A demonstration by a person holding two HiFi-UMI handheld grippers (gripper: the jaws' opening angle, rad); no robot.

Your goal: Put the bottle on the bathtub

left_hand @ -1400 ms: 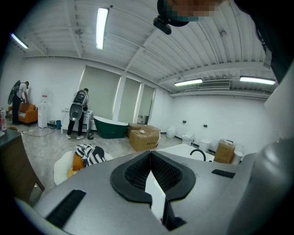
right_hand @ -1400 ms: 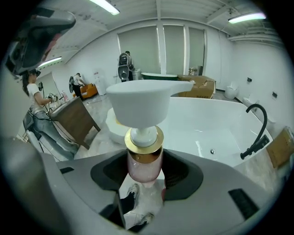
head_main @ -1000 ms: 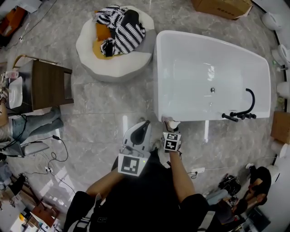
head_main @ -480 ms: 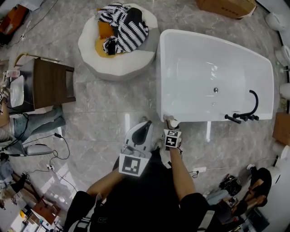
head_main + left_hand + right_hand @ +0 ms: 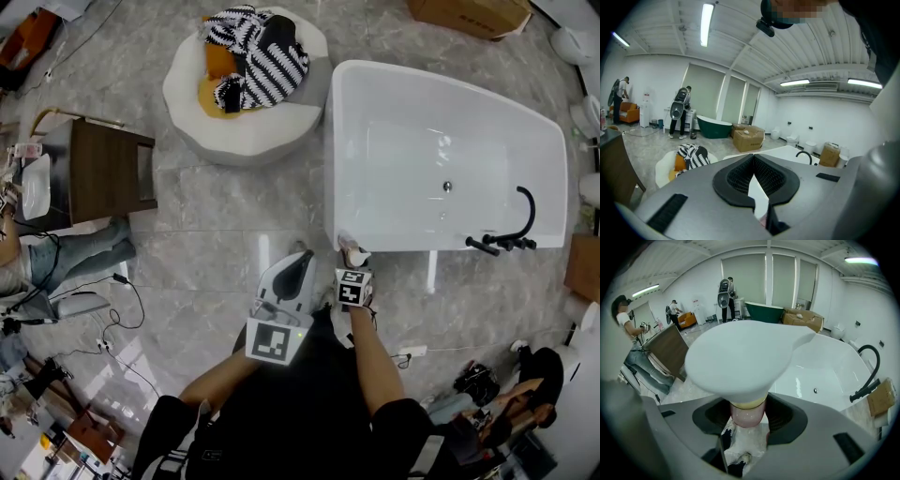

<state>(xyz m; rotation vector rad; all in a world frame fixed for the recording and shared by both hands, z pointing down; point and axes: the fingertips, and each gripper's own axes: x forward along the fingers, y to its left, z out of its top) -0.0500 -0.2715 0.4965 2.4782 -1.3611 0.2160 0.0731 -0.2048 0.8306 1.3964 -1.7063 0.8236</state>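
The white bathtub (image 5: 330, 159) fills the right of the head view, with a black faucet (image 5: 511, 230) on its near rim. My right gripper (image 5: 352, 266) is shut on a bottle (image 5: 354, 251) just at the tub's near-left corner. In the right gripper view the bottle's wide white pump head (image 5: 740, 357) and pink neck rise between the jaws of the right gripper (image 5: 747, 420), with the bathtub (image 5: 825, 366) beyond. My left gripper (image 5: 300, 261) hovers beside it over the floor. The left gripper (image 5: 752, 161) has its jaws shut, holding nothing.
A round white pouf (image 5: 246, 108) with striped clothes stands left of the tub. A dark wooden cabinet (image 5: 103, 173) is at the far left, and cables (image 5: 112, 319) trail over the marble floor. A cardboard box (image 5: 469, 14) sits beyond the tub. Seated people are at the lower edges.
Only the head view has shifted slightly. The right gripper with the bottle stays at the tub's near-left corner, and the left gripper has not moved.
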